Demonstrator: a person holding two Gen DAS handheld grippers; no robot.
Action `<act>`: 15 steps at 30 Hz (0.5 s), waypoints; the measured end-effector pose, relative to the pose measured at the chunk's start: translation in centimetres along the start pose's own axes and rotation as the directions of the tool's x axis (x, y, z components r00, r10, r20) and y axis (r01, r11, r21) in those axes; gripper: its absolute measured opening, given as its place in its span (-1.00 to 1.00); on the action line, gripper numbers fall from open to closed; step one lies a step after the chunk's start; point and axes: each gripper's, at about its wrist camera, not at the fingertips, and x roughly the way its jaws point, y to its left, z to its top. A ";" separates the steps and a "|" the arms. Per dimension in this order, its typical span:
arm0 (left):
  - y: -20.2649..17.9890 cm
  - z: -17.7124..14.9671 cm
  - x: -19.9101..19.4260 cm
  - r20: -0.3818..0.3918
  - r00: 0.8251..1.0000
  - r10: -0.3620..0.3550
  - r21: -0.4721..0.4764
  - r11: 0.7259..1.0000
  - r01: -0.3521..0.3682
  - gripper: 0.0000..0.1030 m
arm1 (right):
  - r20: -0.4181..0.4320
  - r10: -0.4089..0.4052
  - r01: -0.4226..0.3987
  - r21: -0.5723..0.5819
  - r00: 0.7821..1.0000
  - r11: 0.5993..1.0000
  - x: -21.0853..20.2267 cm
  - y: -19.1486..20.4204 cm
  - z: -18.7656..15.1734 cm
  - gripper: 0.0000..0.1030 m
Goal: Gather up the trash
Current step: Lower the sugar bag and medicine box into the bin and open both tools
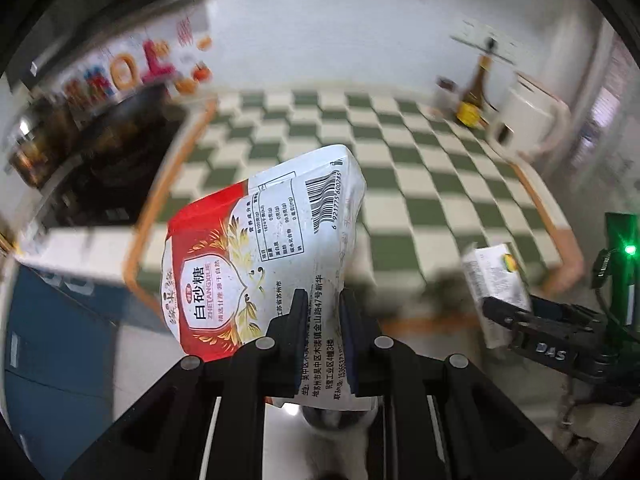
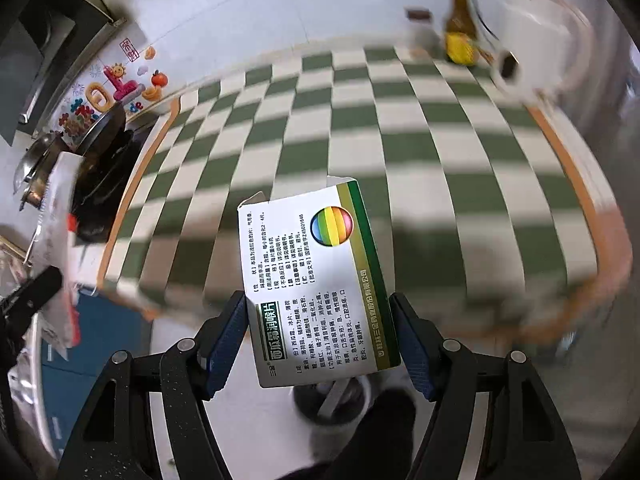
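My left gripper [image 1: 323,312] is shut on a red and white sugar bag [image 1: 264,248], held in the air in front of the green-and-white checkered counter [image 1: 400,184]. My right gripper [image 2: 320,320] is shut on a white and green medicine box [image 2: 316,280], also held above the floor; the box and that gripper also show at the right of the left wrist view [image 1: 496,280]. A round bin [image 2: 332,400] sits directly below the box, and its rim shows under the bag in the left wrist view [image 1: 336,416].
A stove with a dark pan [image 1: 120,152] and a steel pot [image 2: 36,160] stands left. A brown bottle [image 2: 460,12], a jar [image 2: 420,28] and a white appliance [image 1: 524,124] stand at the back right. Blue cabinet fronts [image 1: 52,352] are lower left.
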 end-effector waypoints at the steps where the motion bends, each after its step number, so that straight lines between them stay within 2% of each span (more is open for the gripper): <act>1: 0.0 -1.0 -0.1 -0.020 1.000 -0.019 0.002 1.000 0.019 -0.75 | -0.014 -0.008 0.008 0.004 1.000 1.000 -0.7 -0.3 -2.2 0.40; 3: -0.1 -3.9 0.4 -0.093 0.992 -0.080 0.000 0.997 0.080 -0.75 | -0.038 -0.019 0.019 0.016 0.999 1.000 -1.5 -1.1 -5.6 0.40; 5: -0.2 -6.4 1.5 -0.151 0.983 -0.105 -0.006 0.994 0.106 -0.75 | -0.074 -0.025 0.028 0.042 0.997 0.999 -1.5 -2.2 -9.1 0.40; 7: -0.2 -9.1 4.0 -0.237 0.960 -0.150 -0.039 0.989 0.145 -0.75 | -0.119 -0.029 0.036 0.064 0.993 0.997 -0.6 -3.3 -11.7 0.40; 9: -0.1 -11.2 7.3 -0.313 0.928 -0.200 -0.087 0.979 0.182 -0.75 | -0.159 -0.030 0.044 0.085 0.987 0.995 0.8 -4.3 -13.4 0.40; 10: -0.1 -12.0 8.6 -0.331 0.921 -0.204 -0.104 0.978 0.179 -0.75 | -0.184 -0.035 0.053 0.090 0.982 0.995 2.0 -4.9 -14.5 0.40; 11: -0.1 -13.0 10.6 -0.355 0.909 -0.219 -0.132 0.974 0.184 -0.75 | -0.206 -0.044 0.064 0.093 0.978 0.994 3.3 -5.6 -15.6 0.40; 12: -0.1 -13.9 13.4 -0.385 0.888 -0.252 -0.167 0.965 0.201 -0.75 | -0.217 -0.048 0.071 0.095 0.975 0.993 4.1 -6.0 -16.1 0.40; 13: 0.0 -14.7 15.2 -0.398 0.878 -0.265 -0.194 0.960 0.202 -0.75 | -0.241 -0.056 0.082 0.098 0.969 0.992 5.8 -6.8 -17.1 0.40; 14: 0.1 -15.7 17.9 -0.413 0.860 -0.300 -0.242 0.947 0.213 -0.75 | -0.266 -0.061 0.091 0.104 0.962 0.990 7.8 -7.7 -18.0 0.40; 15: 0.0 -16.7 21.4 -0.430 0.832 -0.351 -0.291 0.926 0.241 -0.75 | -0.279 -0.062 0.096 0.109 0.958 0.989 9.1 -8.3 -18.5 0.40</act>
